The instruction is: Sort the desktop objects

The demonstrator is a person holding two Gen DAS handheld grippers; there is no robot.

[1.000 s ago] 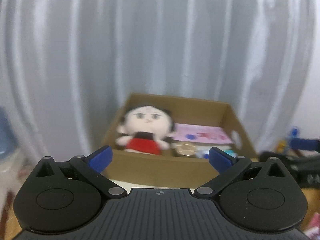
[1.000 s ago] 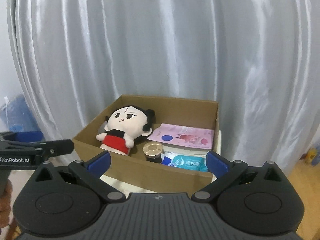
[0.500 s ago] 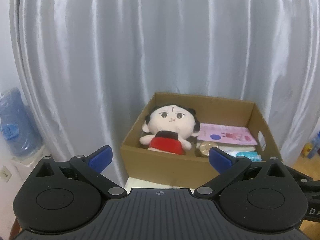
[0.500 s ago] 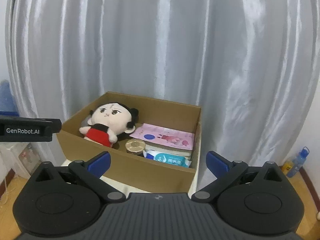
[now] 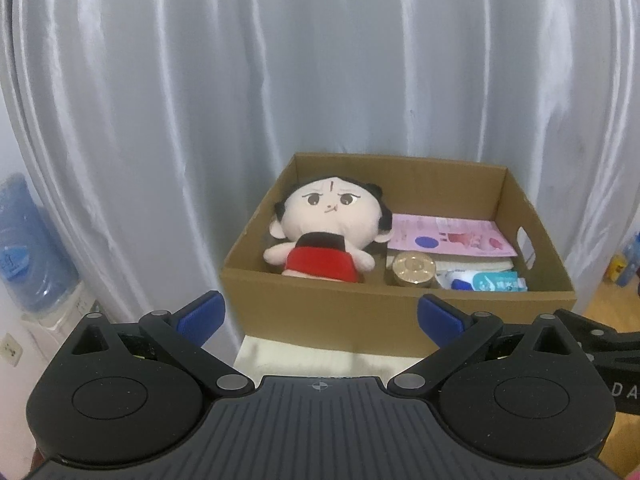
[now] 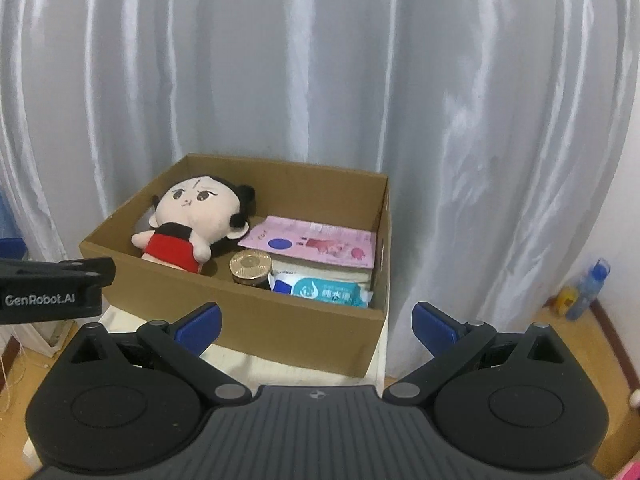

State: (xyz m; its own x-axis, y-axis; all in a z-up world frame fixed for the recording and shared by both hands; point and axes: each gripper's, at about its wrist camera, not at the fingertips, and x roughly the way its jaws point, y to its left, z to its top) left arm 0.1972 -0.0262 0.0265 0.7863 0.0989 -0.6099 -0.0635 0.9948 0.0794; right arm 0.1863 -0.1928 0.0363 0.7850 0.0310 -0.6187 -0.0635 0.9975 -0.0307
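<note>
Cardboard box (image 5: 400, 312) of sorted items sits beyond both grippers' spread, empty fingers (image 5: 202, 314).

The cardboard box (image 6: 256, 320) is open on top, so entry from above is free. Inside, the plush doll (image 6: 188, 228) fills the left half; a gold-lidded jar (image 6: 251, 265), pink packet (image 6: 316, 242) and wipes pack (image 6: 324, 289) crowd the right.

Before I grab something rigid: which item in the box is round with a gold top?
The gold-lidded jar, between the plush doll and wipes pack; the others are soft or flat.
</note>
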